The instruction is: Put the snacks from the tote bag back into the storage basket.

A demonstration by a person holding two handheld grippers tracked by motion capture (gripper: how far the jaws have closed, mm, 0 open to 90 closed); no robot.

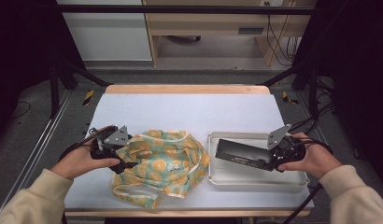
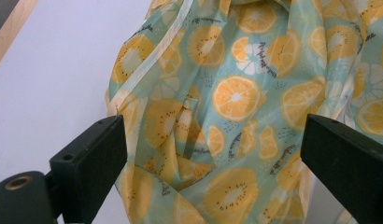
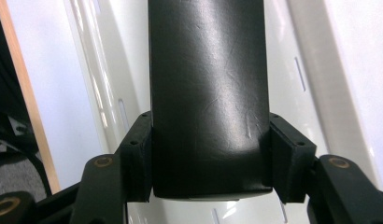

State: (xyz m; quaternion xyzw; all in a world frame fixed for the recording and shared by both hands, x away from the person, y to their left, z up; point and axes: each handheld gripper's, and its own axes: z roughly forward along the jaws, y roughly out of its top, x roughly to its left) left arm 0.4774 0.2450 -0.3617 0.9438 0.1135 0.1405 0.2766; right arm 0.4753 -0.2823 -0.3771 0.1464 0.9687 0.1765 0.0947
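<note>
The right gripper was clamped on one end of a black box, its pads pressing both narrow sides, the box held over the white tray. The box's long axis ran straight out from the jaws toward the fruit-print bag, which lay crumpled on the table just left of the tray. The left gripper, nearer the bag, stood with its jaws apart over the thin orange-slice fabric, not pinching it. The box looked smooth, glossy and faintly scuffed.

Even overhead light, dark surroundings, glare streaks on the black box (close-ups slightly soft).
</note>
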